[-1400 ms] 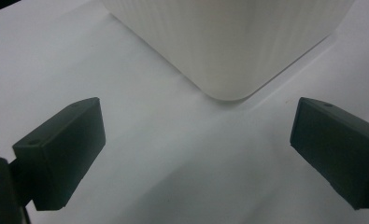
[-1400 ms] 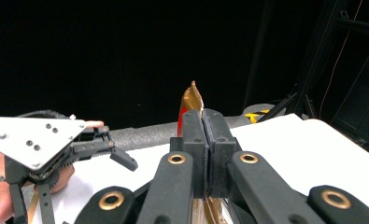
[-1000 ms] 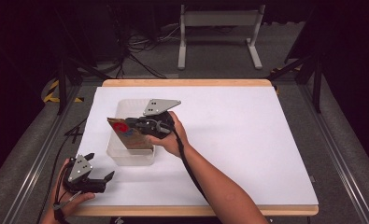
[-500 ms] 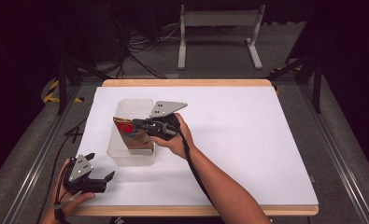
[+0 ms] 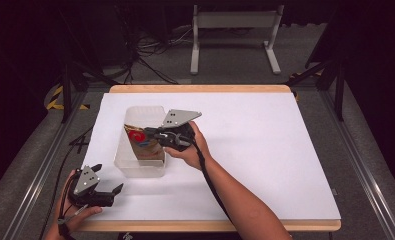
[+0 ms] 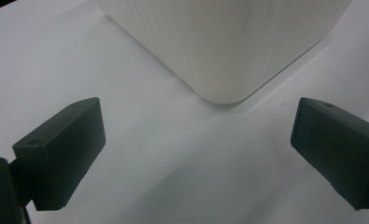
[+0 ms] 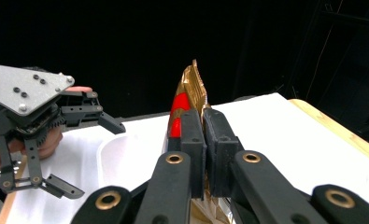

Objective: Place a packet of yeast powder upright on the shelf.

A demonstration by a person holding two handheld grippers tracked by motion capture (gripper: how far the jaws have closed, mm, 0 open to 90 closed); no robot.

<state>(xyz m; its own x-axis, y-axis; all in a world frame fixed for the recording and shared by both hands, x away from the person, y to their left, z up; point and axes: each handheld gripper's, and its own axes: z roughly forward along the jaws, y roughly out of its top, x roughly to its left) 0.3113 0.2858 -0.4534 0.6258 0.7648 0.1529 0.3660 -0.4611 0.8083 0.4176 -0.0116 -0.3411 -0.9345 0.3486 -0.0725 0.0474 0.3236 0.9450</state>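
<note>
We see the right gripper clamped on a gold packet with a red mark, its lettering unreadable, over the clear bin at table left; the left gripper rests near-left, jaws spread, holding nothing

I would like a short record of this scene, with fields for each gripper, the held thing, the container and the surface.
right gripper: jaws shut on the packet, over the tub
packet: gold with a red mark, flat, held upright on edge, lower part inside the tub
tub: translucent white, rectangular, open top, on the left part of the table
left gripper: jaws open, nothing between them, near the tub's front corner
table: white sheet on a wooden top
</note>
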